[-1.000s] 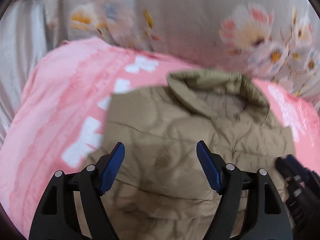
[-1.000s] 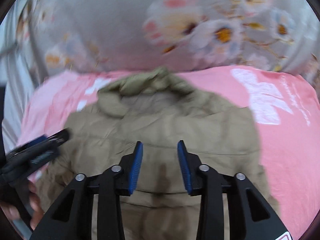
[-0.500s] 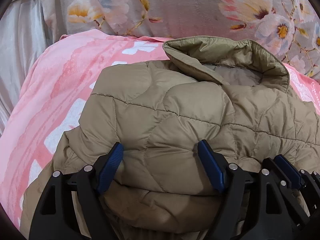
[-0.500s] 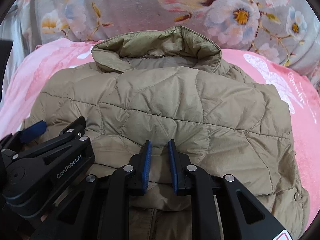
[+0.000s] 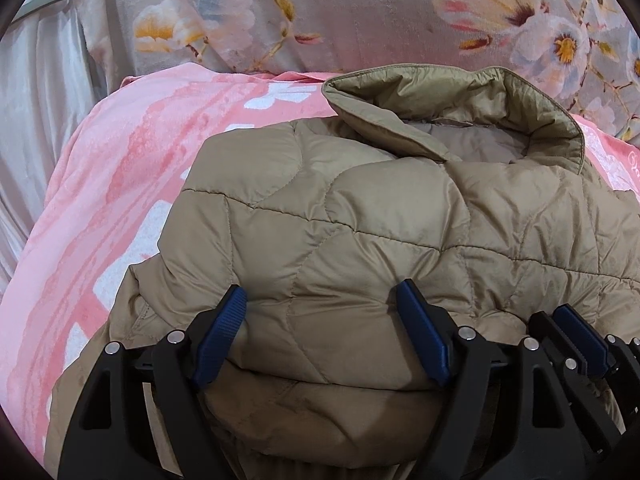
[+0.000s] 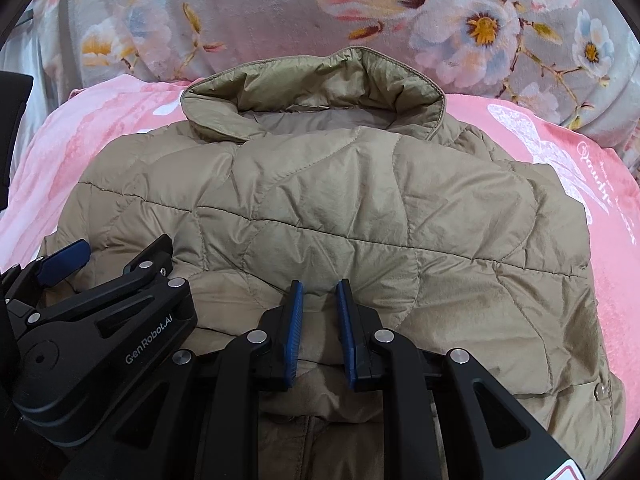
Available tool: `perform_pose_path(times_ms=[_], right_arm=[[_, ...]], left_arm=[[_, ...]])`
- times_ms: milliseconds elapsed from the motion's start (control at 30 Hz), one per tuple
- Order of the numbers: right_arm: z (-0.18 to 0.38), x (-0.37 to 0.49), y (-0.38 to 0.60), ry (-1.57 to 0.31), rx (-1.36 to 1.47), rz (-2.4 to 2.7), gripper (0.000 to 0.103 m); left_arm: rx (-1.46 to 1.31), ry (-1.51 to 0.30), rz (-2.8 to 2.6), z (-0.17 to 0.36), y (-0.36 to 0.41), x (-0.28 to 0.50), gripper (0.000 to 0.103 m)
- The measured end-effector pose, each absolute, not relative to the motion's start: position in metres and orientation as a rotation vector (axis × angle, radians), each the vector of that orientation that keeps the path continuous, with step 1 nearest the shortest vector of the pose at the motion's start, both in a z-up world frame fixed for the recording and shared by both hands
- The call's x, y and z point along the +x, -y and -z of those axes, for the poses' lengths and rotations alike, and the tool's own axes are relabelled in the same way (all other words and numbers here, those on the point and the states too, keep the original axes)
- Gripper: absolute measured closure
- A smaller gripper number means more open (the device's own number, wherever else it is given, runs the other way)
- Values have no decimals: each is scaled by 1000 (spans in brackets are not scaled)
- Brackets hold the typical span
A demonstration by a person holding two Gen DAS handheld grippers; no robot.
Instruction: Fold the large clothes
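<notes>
Jacket (image 5: 360,248) lay folded on the pink blanket (image 5: 120,184), its doubled edge between the wide-open left claw (image 5: 320,332), unchanged from half a second earlier. Seen from the right, the right claw (image 6: 319,330) had parted slightly, releasing the fold; that fold looked finished.

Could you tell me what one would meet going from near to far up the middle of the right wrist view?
right gripper → folded edge of the quilted jacket → jacket collar → floral blanket
</notes>
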State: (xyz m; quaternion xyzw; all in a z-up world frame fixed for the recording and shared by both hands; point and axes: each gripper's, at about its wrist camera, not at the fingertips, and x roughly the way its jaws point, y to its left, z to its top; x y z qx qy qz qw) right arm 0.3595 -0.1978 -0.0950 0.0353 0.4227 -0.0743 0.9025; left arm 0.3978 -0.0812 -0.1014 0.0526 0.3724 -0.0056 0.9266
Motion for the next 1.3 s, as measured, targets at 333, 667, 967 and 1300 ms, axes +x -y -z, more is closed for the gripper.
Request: perform_pose_path(times_ms=[333, 667, 967, 1300], right_arm=[[96, 360, 200, -879, 93, 149, 87], [90, 352, 220, -877, 218, 55, 80], [34, 354, 305, -793, 444, 65, 52], [84, 484, 331, -1040, 673, 71, 97]], left_arm=[[123, -767, 2, 103, 84, 399, 27], [48, -782, 63, 97, 69, 395, 21], [-349, -897, 234, 38, 12, 435, 20], [-381, -1053, 320, 57, 65, 536, 44]])
